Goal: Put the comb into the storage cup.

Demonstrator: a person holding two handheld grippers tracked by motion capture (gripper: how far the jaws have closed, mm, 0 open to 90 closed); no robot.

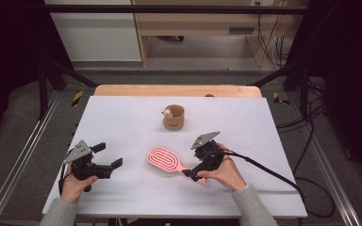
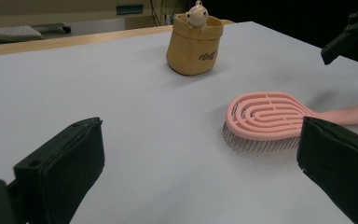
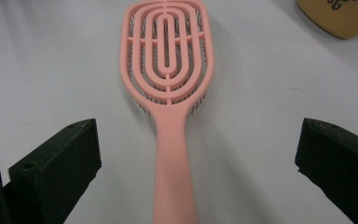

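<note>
High view. Pink hairbrush (image 1: 163,160) lies flat on the white bench (image 1: 122,117), a little toward 5 o'clock from the middle, head pointing to 10 o'clock, handle running to 4 o'clock. Right claw (image 1: 192,174) sits at the handle end, the person's right hand (image 1: 224,170) behind it; whether it touches the handle I cannot tell from here. Left claw (image 1: 107,155) rests near the 8 o'clock corner, well apart from the brush, jaws spread, nothing in them. A small tan pouch (image 1: 174,117) with a little figure (image 1: 168,112) at its rim stands toward 12 o'clock.

Left gripper view. Jaws wide apart and empty. Brush (image 2: 265,114) lies bristles down, toward 2 o'clock, fine pins showing under the head. Pouch (image 2: 195,44) stands upright farther back.

Right gripper view. Jaws stand wide on either side of the handle (image 3: 175,177), neither pad touching it; handle runs straight up the middle toward 12 o'clock, vented head (image 3: 167,51) beyond.

Handling judgement: moulded plastic, looks light and stiff, smooth enough to slip. The pins would likely flex and the slotted head offers poor purchase. Best hold is across the handle, near the neck where it widens, so the head does not droop or swing.
</note>
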